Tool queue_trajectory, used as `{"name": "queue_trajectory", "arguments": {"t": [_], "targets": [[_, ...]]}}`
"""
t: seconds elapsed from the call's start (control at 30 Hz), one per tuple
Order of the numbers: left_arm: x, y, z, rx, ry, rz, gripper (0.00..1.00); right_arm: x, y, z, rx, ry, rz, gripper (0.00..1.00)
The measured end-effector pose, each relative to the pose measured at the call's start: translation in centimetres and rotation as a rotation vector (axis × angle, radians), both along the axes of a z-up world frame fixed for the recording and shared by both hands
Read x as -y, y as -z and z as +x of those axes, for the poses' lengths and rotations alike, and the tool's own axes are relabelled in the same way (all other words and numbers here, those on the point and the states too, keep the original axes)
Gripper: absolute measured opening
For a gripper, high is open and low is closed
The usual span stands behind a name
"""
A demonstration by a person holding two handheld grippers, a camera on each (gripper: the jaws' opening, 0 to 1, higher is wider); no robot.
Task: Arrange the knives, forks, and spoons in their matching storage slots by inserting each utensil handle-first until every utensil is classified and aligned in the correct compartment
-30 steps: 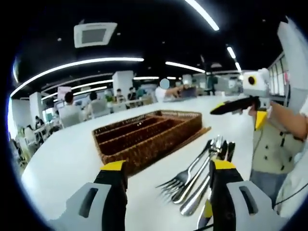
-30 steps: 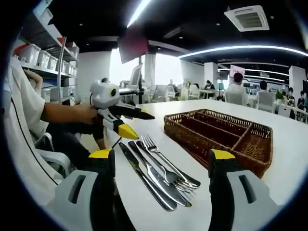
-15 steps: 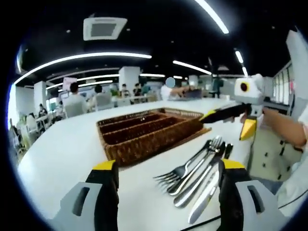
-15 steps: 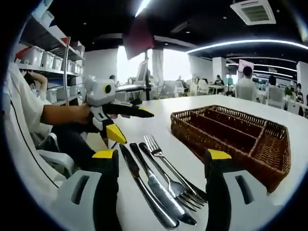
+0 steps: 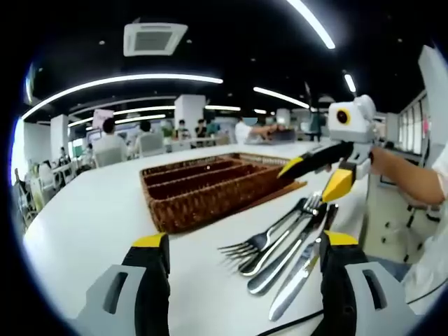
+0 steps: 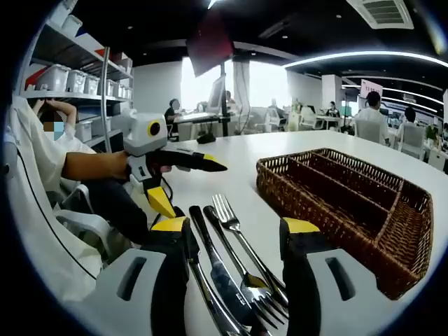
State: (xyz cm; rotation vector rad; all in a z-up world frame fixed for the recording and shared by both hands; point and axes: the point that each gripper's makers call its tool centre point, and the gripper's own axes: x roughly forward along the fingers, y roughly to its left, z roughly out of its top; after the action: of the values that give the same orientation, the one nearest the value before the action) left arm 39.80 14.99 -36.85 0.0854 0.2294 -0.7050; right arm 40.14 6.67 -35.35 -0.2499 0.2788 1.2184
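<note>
A loose row of utensils lies on the white table: forks, a spoon-like piece and a knife. A brown wicker tray with long slots stands just beyond them. My left gripper is open, low in front of the fork tines. In the right gripper view the knives and a fork lie between the jaws of my open right gripper, with the tray to the right. Each gripper shows in the other's view, open: right gripper, left gripper.
A person's arm and pale clothing are close on the left. Shelves with boxes stand behind. Seated people and more tables fill the far background. Bare table surface spreads left of the tray.
My right gripper has dropped closer over the utensils and its jaws stand a little narrower. In the left gripper view it has come down and left, over the handle ends.
</note>
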Motion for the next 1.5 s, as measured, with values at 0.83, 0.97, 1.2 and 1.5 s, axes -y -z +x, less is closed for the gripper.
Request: {"name": "queue_trajectory", "arguments": {"t": [0.83,0.97,1.2,1.5], "targets": [[-0.2,1.1,-1.0,-0.006,0.016,0.006,0.87,-2.6,5.0,0.8,-0.084,-0.119,-0.231,0.20],[-0.5,1.3,-1.2,-0.010,0.008,-0.006,0.87,-2.5,5.4,0.9,-0.103,-0.119,-0.243,0.19],[-0.1,1.3,-1.3,-0.001,0.020,0.002,0.86,-2.9,5.5,0.9,-0.115,-0.150,-0.261,0.18],[-0.3,2.5,-1.8,0.002,0.010,0.031,0.82,-2.3,5.7,1.3,-0.083,-0.192,-0.291,0.13]]}}
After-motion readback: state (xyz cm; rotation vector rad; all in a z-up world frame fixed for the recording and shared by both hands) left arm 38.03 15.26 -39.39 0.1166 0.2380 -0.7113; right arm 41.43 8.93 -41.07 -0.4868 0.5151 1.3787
